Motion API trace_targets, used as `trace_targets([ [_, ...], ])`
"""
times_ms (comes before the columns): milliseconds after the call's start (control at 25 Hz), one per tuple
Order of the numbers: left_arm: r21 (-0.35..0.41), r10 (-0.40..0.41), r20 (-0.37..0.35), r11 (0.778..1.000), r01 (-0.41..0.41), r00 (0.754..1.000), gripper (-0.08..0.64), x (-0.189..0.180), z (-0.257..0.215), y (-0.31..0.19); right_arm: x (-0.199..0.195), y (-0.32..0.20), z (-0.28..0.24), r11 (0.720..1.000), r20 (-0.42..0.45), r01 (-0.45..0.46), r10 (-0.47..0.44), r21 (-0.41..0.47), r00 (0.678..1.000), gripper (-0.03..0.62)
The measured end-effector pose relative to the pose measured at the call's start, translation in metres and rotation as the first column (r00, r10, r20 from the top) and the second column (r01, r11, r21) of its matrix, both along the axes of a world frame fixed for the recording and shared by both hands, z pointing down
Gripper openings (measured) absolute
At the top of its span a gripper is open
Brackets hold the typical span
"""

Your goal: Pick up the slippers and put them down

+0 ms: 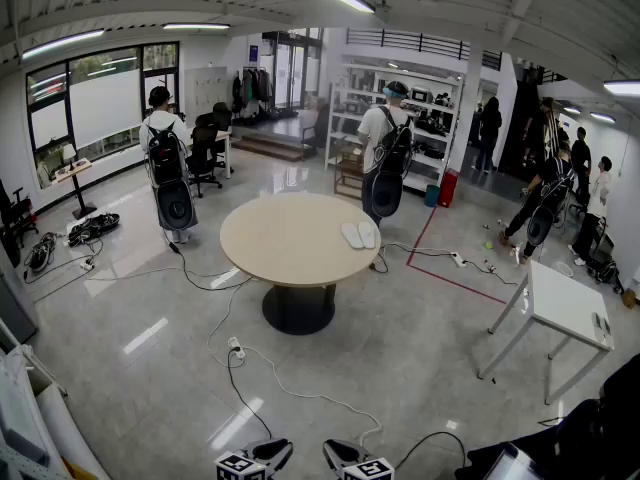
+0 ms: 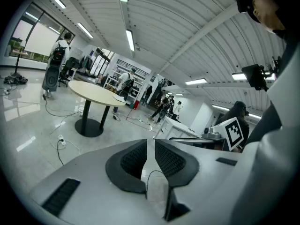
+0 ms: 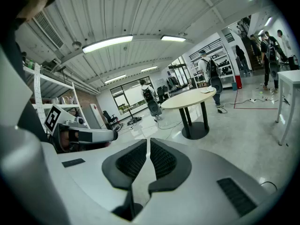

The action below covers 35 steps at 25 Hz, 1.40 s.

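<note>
A pair of pale slippers [image 1: 358,234] lies side by side on the round bench [image 1: 280,253], on its far right part as the person faces it and close to the rim. Their long axes run roughly away from the person. Both tongs are held low and well short of the bench, with open floor and a trailing cable [image 1: 300,393] between them and its foot. The left tongs [image 2: 148,144] stand narrowly apart with nothing between them. The right tongs [image 3: 148,144] are all but closed and also empty. The slippers lie ahead of the tongs and slightly to the right, so the right tongs look marginally nearer. Neither can reach until the person walks up to the bench, probably round its right side.
</note>
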<state>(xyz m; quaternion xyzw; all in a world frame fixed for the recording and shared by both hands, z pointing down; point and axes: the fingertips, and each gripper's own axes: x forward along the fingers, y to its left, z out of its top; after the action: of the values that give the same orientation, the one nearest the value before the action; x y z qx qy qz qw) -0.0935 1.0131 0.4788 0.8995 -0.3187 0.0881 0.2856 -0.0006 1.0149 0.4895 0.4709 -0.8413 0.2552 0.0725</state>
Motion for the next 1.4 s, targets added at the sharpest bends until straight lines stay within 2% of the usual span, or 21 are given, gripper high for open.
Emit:
trace_targets([
  [160,-0.012,-0.001,0.003,1.000,0.001,1.000,0.067,-0.008,-0.002,0.001,-0.011,-0.002,0.001,1.000,0.002,-0.002,0.002,-0.006,1.000,0.036],
  [360,-0.019,0.000,0.013,1.000,0.000,1.000,0.067,-0.030,-0.003,-0.010,-0.043,-0.022,0.002,1.000,-0.003,-0.011,0.011,-0.011,1.000,0.032],
  [680,-0.018,0.002,0.022,1.000,-0.002,1.000,0.067,-0.096,-0.010,-0.047,-0.101,-0.058,0.003,0.999,-0.009,-0.031,0.031,-0.019,0.999,0.034],
  [1160,-0.053,0.005,-0.033,0.999,-0.007,0.999,0.067,-0.193,0.012,-0.109,-0.186,-0.107,0.011,0.998,-0.037,-0.055,0.053,-0.036,0.998,0.034],
  [1400,-0.083,0.038,-0.075,0.996,-0.044,0.996,0.067,-0.218,0.024,-0.129,-0.218,-0.122,0.017,0.996,-0.084,-0.073,0.069,-0.050,0.994,0.034],
])
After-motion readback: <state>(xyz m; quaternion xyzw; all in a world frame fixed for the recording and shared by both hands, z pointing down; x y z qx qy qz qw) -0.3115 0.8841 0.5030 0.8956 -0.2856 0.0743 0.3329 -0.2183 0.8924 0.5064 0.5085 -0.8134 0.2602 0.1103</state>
